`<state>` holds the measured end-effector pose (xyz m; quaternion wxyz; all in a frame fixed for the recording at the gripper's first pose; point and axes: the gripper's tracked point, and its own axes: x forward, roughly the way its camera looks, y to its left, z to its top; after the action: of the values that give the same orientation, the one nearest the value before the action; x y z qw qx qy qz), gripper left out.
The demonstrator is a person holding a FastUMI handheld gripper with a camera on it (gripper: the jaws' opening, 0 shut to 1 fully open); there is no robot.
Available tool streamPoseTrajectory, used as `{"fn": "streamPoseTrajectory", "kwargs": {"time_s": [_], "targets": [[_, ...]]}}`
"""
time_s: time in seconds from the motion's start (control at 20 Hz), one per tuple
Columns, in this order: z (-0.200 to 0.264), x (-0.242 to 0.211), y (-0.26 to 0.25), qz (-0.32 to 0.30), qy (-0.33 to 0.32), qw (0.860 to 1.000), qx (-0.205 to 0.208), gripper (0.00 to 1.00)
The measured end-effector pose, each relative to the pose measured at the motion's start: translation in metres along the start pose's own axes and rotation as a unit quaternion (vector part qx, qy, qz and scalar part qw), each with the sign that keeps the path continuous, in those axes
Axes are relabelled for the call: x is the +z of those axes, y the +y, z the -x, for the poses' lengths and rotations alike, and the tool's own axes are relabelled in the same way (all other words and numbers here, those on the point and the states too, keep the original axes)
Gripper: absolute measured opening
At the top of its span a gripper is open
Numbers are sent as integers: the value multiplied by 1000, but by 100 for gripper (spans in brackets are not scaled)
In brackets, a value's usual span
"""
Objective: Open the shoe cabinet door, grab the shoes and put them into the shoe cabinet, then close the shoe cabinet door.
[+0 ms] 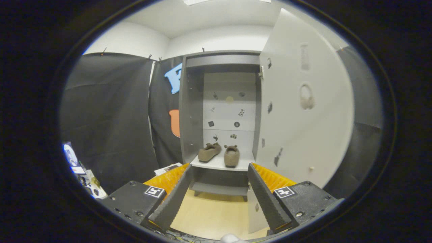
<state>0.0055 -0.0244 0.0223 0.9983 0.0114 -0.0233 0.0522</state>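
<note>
Booth draped in black cloth, pale wood floor (209,212), grey shoe cabinet (190,111) standing ahead. My gripper (219,168) hangs with fingers spread wide, nothing between them. Beyond the tips, the shoes (219,153) sit side by side on the white shelf (216,164), near its front edge, one angled left, one pointing toward me. The cabinet door (303,111) stands swung open on the right, its ring pull facing me. I judge the shoes placed; closing is the step in hand. Next: swing right, catch the door's free edge, push it shut.
</note>
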Motion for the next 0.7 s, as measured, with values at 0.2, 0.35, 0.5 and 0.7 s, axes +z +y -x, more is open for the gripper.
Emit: {"fn": "streamPoseTrajectory", "kwargs": {"time_s": [0.2,0.35,0.5,0.7], "targets": [[57,7,-60,0,-23,999,-47,100],[90,6,-122,-17,-30,995,-94,100],[85,7,-184,-22,-37,988,-146,100],[52,-9,-220,-48,-12,992,-116,100]]}}
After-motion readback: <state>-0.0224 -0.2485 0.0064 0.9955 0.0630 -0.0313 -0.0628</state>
